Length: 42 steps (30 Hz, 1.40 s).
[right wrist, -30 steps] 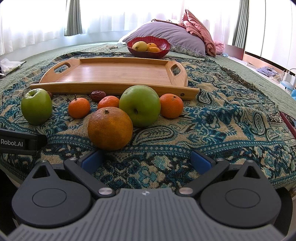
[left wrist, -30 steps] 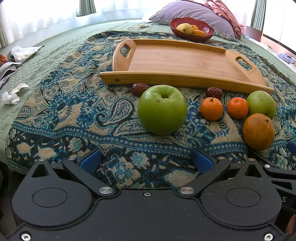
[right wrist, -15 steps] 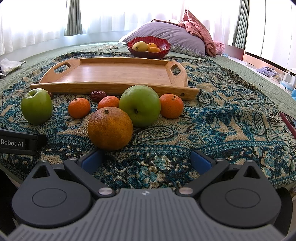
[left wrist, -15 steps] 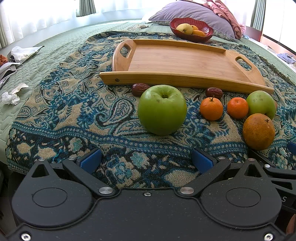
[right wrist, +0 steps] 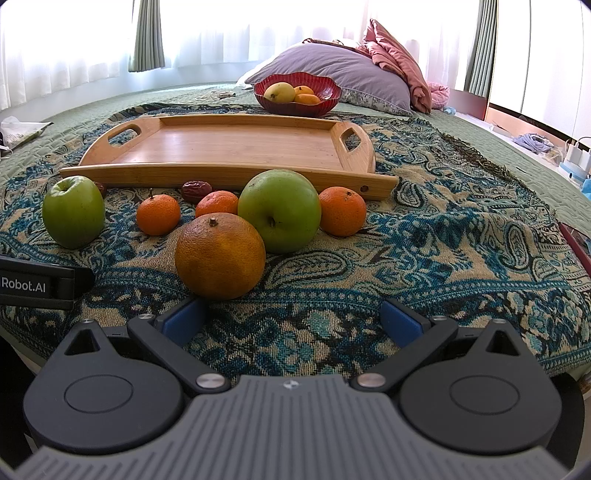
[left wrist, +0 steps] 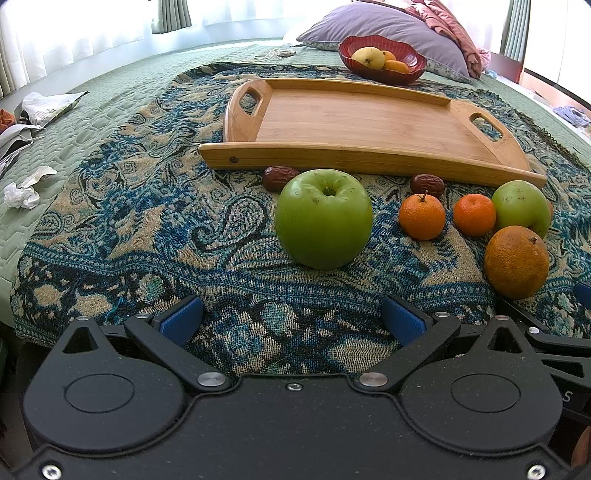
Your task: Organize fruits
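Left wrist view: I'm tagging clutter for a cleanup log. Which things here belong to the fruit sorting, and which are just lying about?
Belongs to the job:
- wooden tray
- near green apple
- far green apple
- two small oranges
- large orange
- two dates
- red bowl, probably

Lying about:
- crumpled paper
- packets
- pillow

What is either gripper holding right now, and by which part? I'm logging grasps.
Nothing. The left gripper and right gripper are both open and empty; the fruit lies on the blanket.
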Each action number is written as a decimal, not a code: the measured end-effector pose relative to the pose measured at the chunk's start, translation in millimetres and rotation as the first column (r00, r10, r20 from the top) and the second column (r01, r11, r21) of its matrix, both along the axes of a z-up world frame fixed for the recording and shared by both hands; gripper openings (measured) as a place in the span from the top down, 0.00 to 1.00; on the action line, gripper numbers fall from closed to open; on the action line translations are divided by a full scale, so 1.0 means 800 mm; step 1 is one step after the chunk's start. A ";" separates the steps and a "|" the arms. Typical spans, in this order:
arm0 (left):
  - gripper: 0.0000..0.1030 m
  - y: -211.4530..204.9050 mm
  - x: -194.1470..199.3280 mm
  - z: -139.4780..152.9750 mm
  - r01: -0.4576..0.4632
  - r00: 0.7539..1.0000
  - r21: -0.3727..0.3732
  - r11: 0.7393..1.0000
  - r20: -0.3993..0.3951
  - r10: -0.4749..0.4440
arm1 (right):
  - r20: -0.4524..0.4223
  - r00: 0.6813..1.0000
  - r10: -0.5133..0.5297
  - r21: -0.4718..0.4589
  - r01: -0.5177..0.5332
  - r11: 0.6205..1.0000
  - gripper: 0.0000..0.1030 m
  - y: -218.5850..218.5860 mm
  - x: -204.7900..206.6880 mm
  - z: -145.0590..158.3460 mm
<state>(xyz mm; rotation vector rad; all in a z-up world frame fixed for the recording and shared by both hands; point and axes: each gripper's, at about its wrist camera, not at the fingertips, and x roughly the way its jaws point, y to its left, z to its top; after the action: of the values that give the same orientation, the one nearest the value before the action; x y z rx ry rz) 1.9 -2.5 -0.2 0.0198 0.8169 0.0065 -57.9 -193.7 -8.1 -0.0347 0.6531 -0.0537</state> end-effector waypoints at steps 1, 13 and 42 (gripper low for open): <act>0.00 0.000 0.000 0.000 0.000 1.000 0.000 1.000 0.000 0.000 | 0.000 1.000 0.000 0.000 0.000 1.000 0.00 0.000 0.000 0.000; 0.00 0.001 -0.002 0.005 0.010 1.000 0.002 1.000 0.011 -0.010 | 0.013 1.000 0.002 -0.003 -0.002 1.000 0.00 0.001 -0.001 -0.003; 0.25 -0.001 -0.004 0.033 0.166 0.978 -0.111 0.980 0.147 -0.149 | 0.178 0.978 0.110 -0.003 -0.112 0.994 0.17 0.036 -0.023 0.020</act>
<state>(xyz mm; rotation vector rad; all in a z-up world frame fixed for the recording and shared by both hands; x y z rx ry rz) -1.1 -3.2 26.0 -0.0317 0.6739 -0.1911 -76.1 -164.8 7.8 -0.0587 0.4714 0.0531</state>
